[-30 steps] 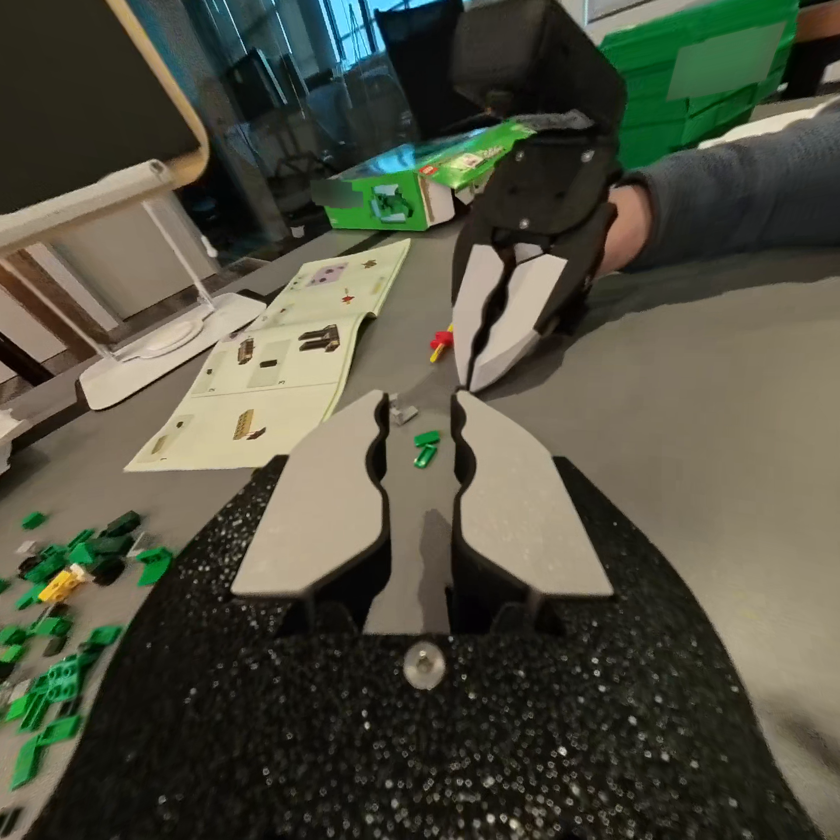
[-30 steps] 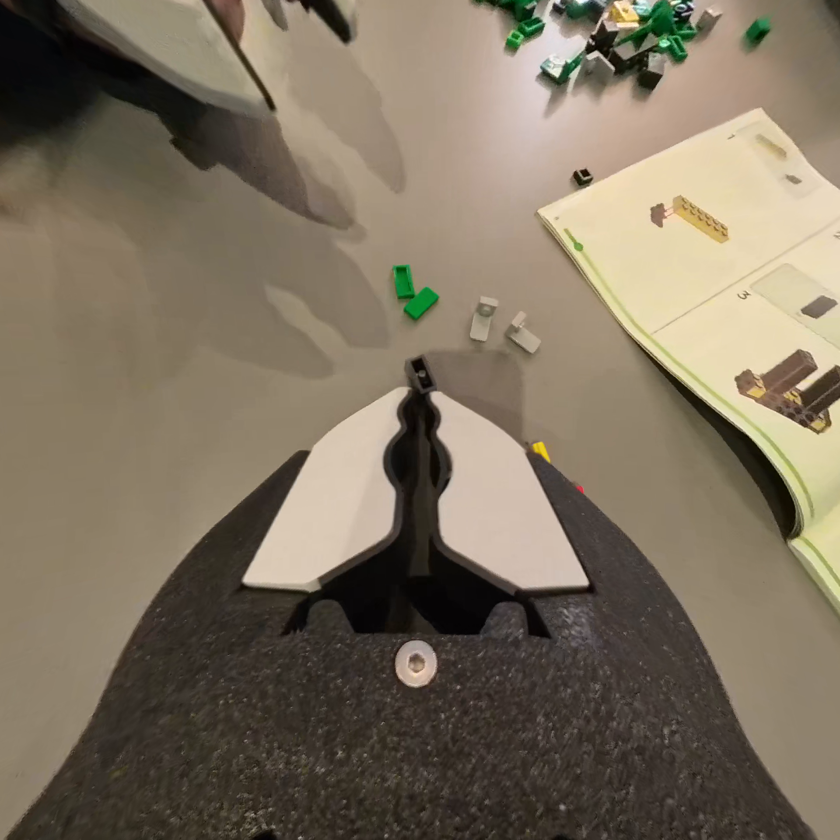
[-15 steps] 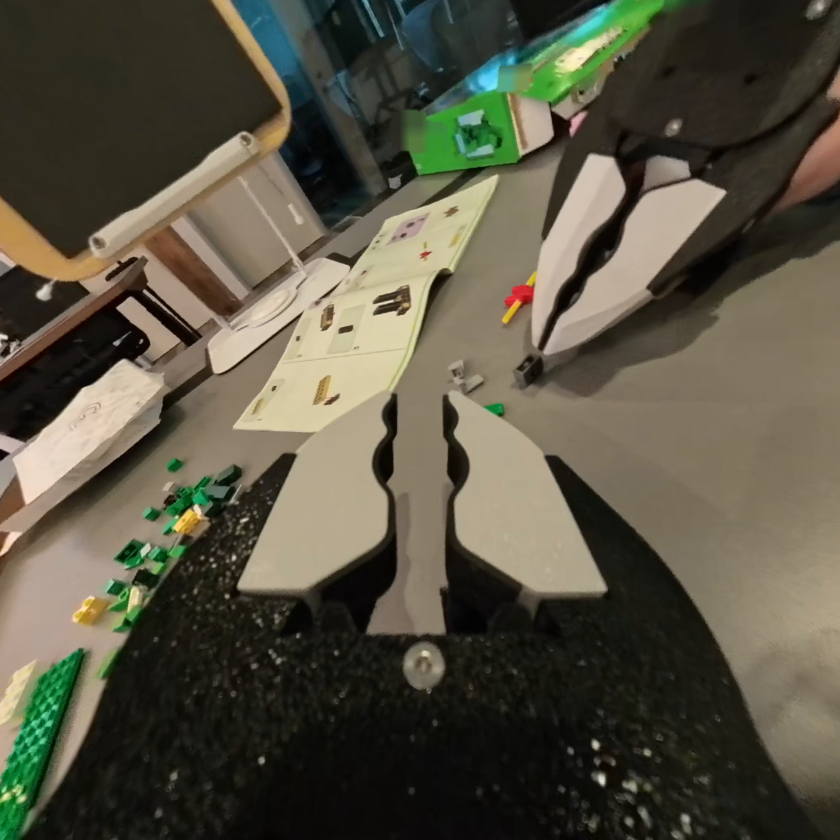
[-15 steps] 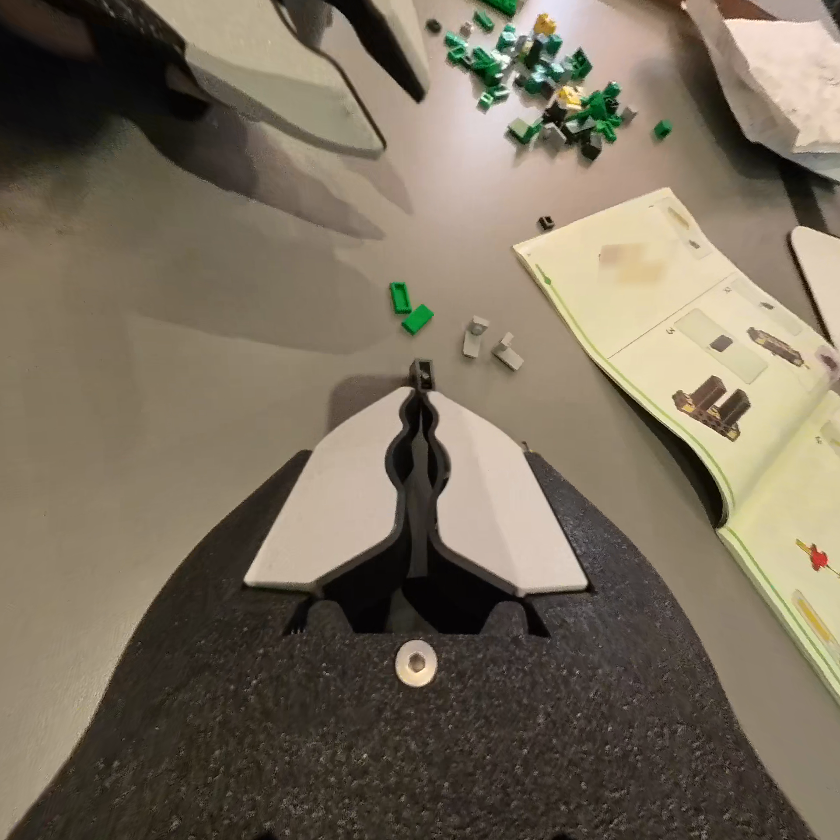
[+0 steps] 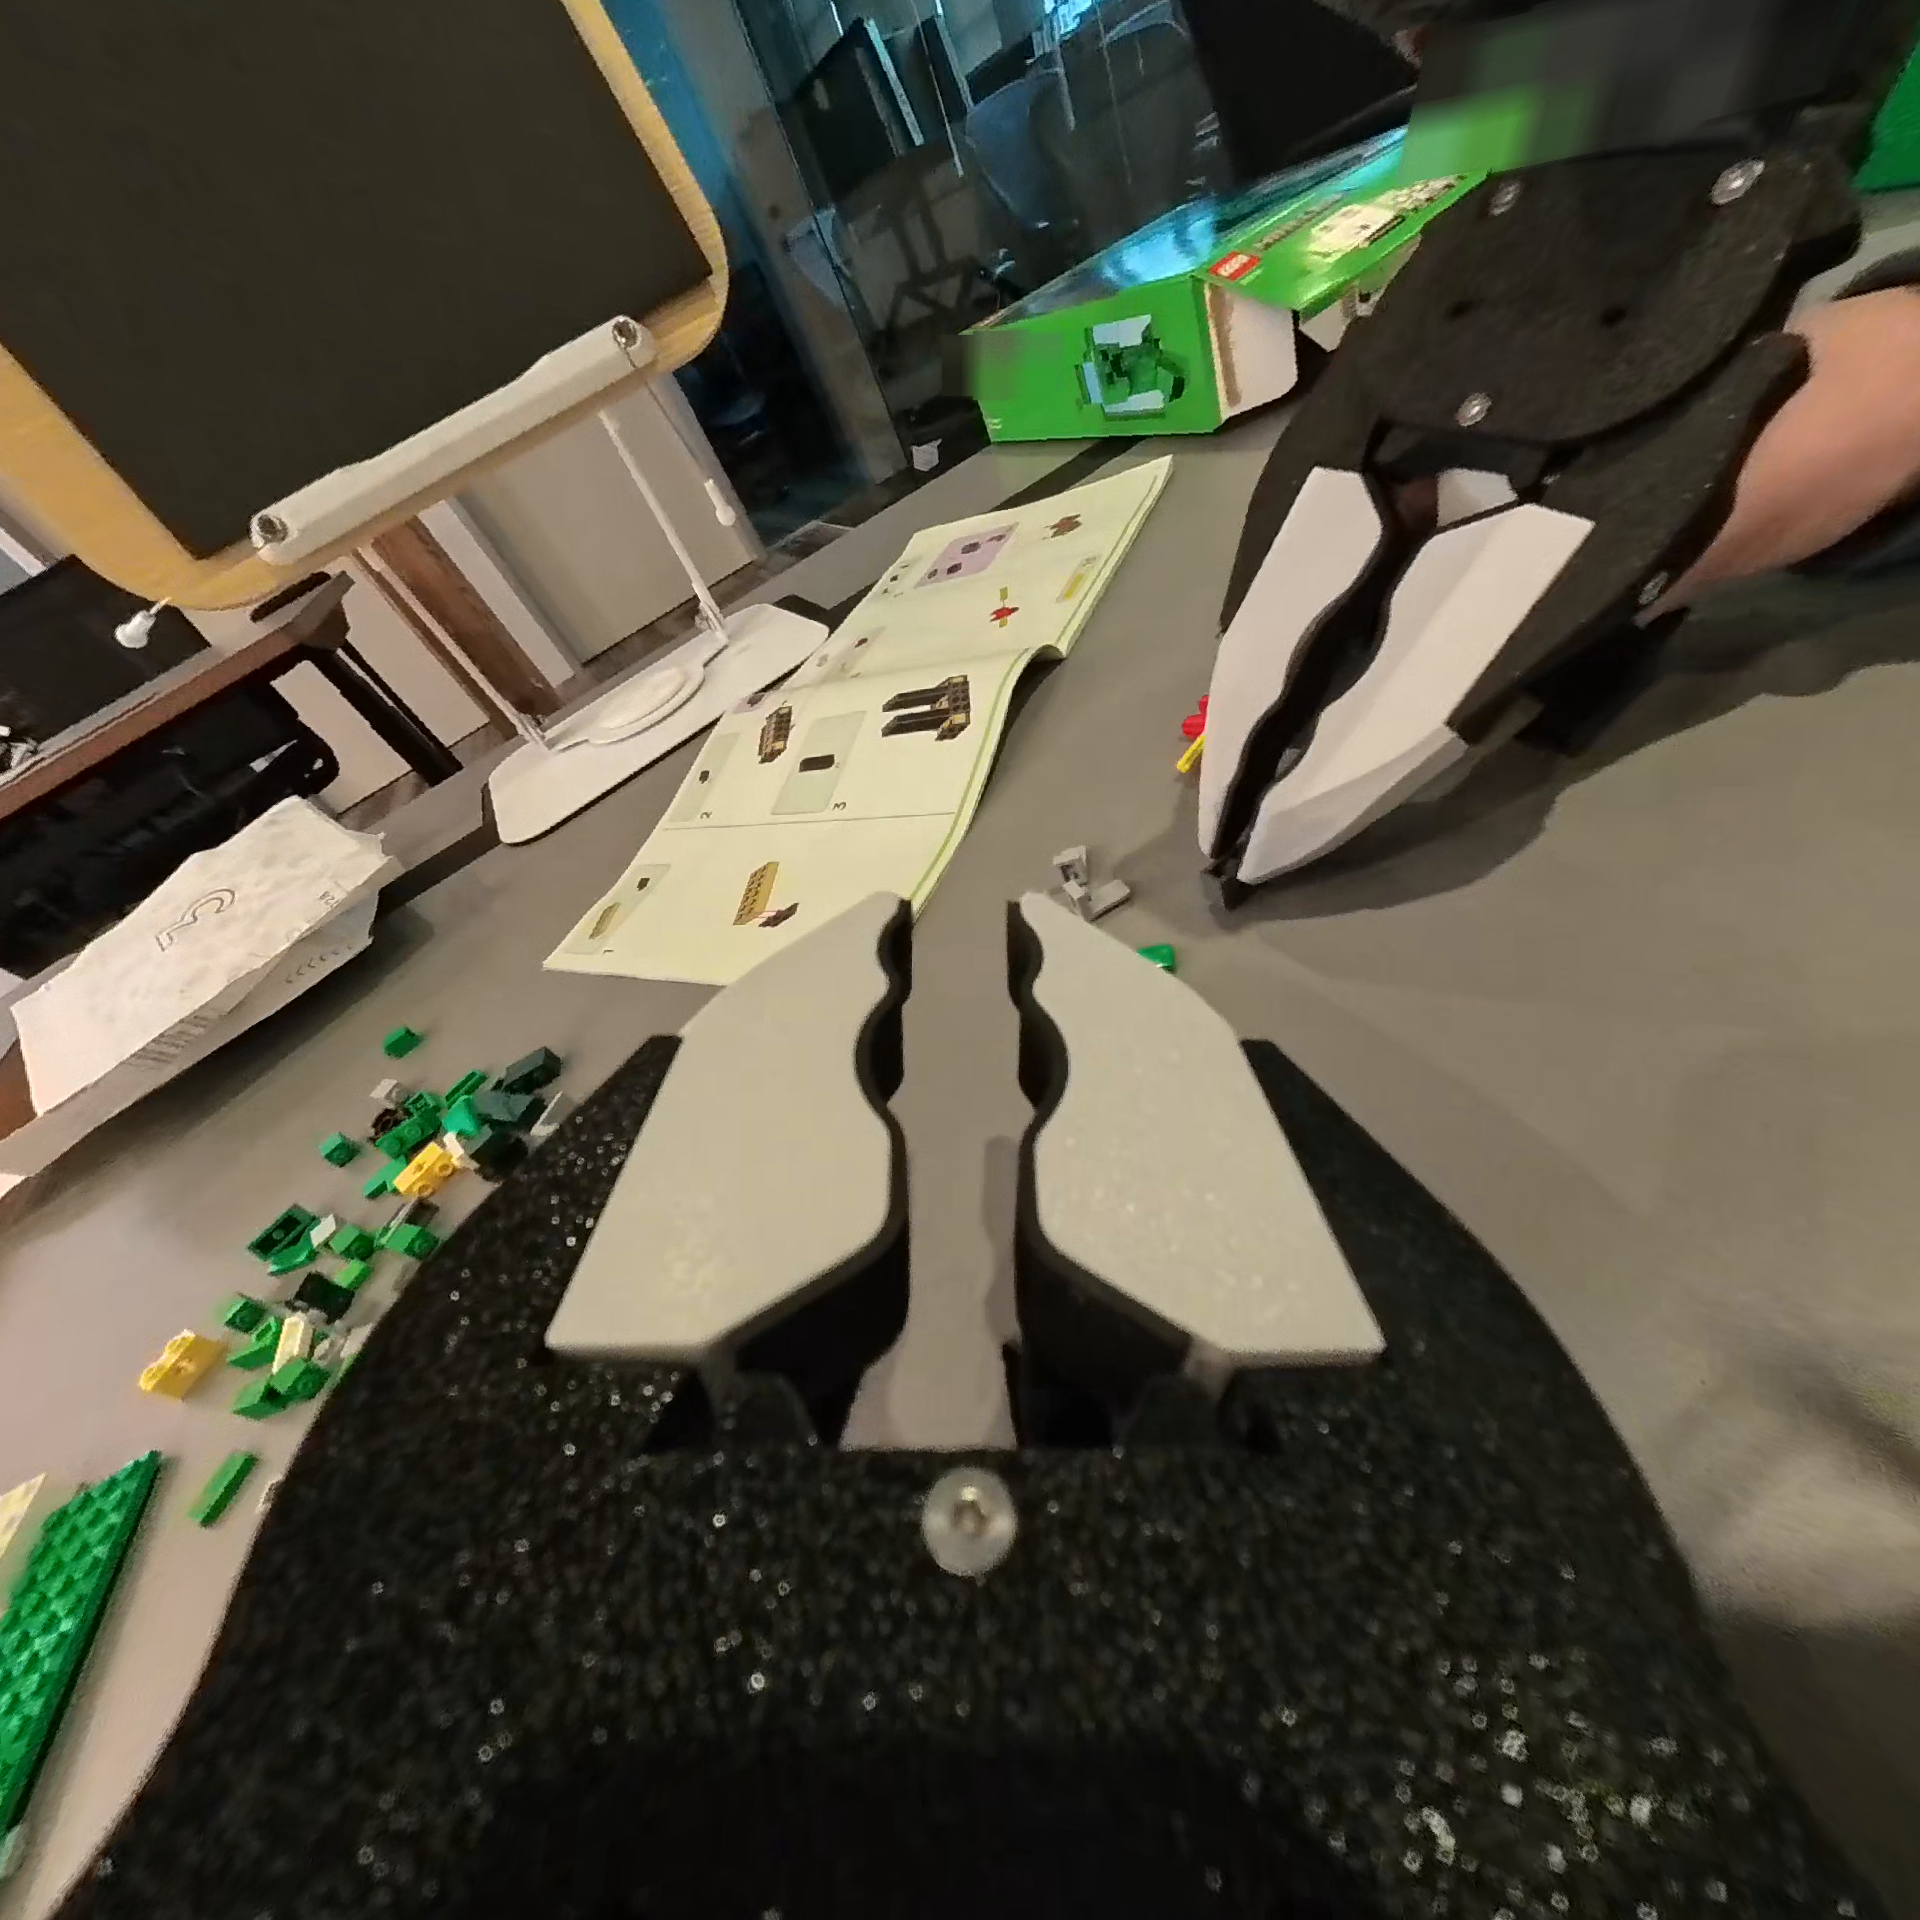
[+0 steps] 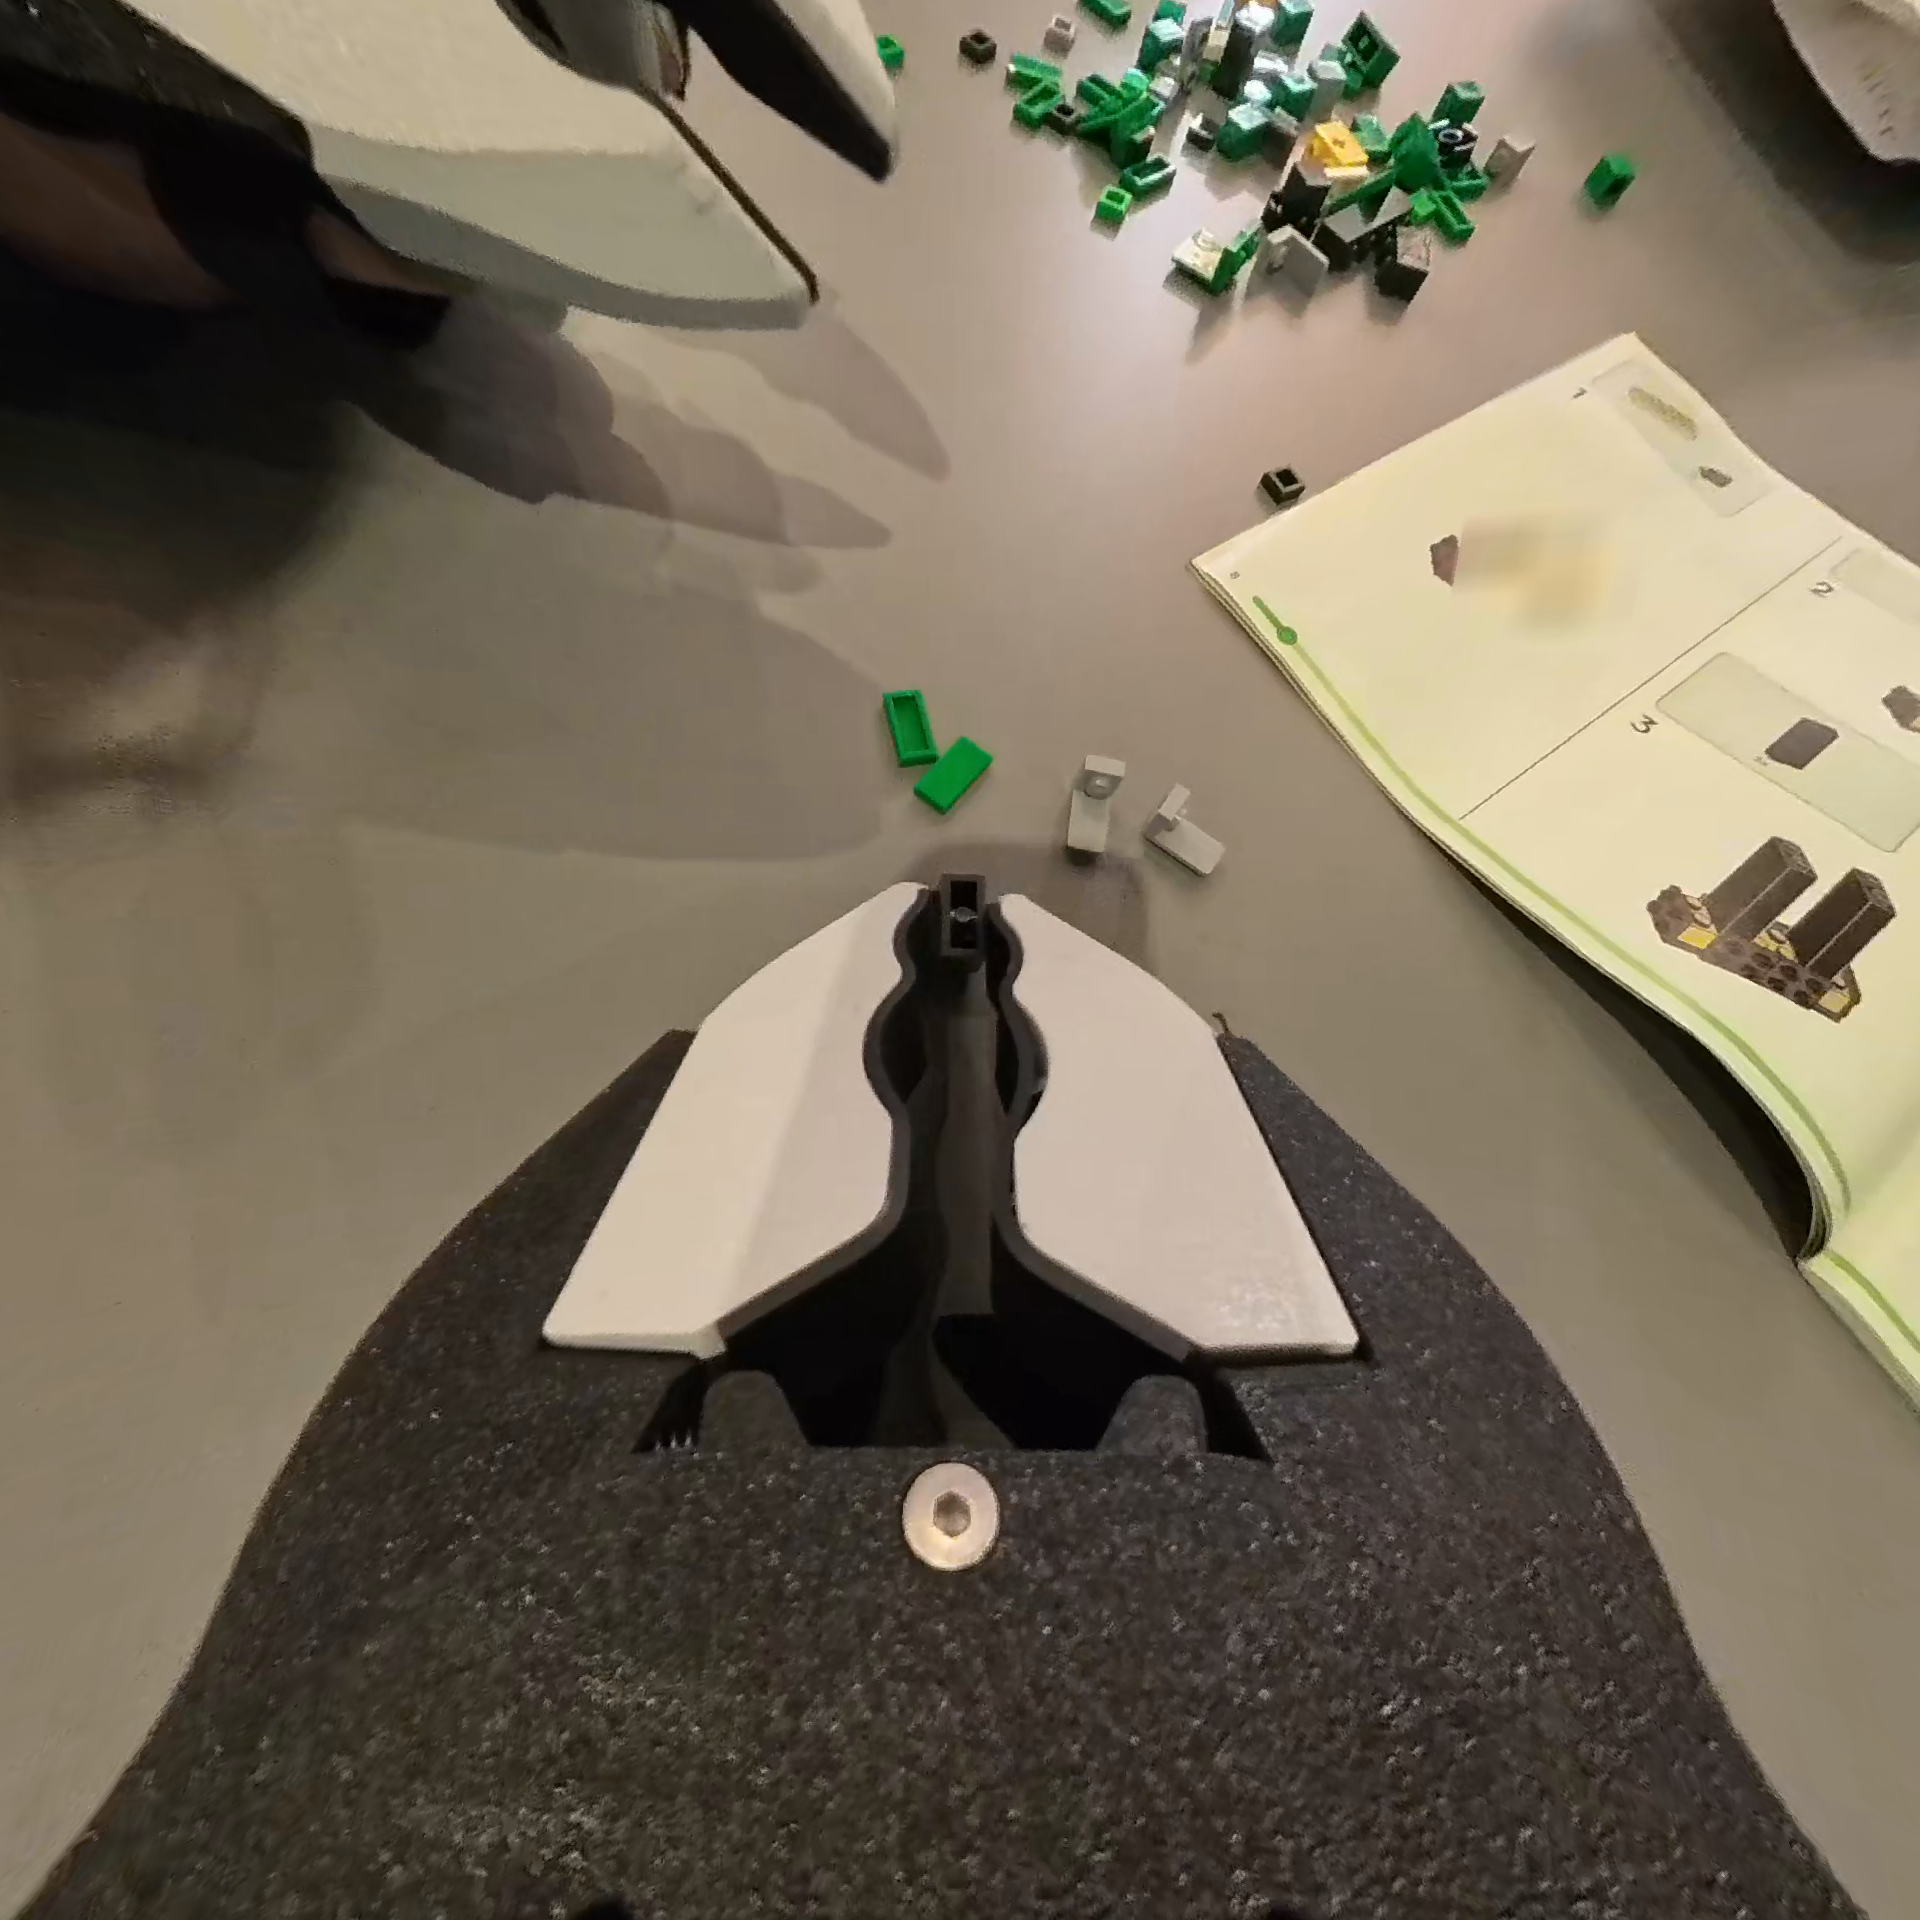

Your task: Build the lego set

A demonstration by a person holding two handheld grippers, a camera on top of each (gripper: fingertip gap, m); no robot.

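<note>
Pinching a small dark brick (image 6: 961,920) between its very tips, your right gripper (image 6: 961,914) points down at the grey table (image 6: 416,935), and the brick sits at or just above the surface; contact I cannot tell. Just ahead of those tips and slightly left lie two green tiles (image 6: 930,748), touching at a corner. Ahead and to the right lie two light grey pieces (image 6: 1138,816), close together but apart. Farther right, the open instruction booklet (image 6: 1558,727) lies flat. Well ahead sits a heap of loose bricks (image 6: 1299,135), mostly green. Your left gripper (image 5: 961,914) hangs empty with its fingers spread; that heap lies to its left, with a green baseplate (image 5: 62,1600) nearer the camera, and a green box (image 5: 1132,353) lies far ahead.
</note>
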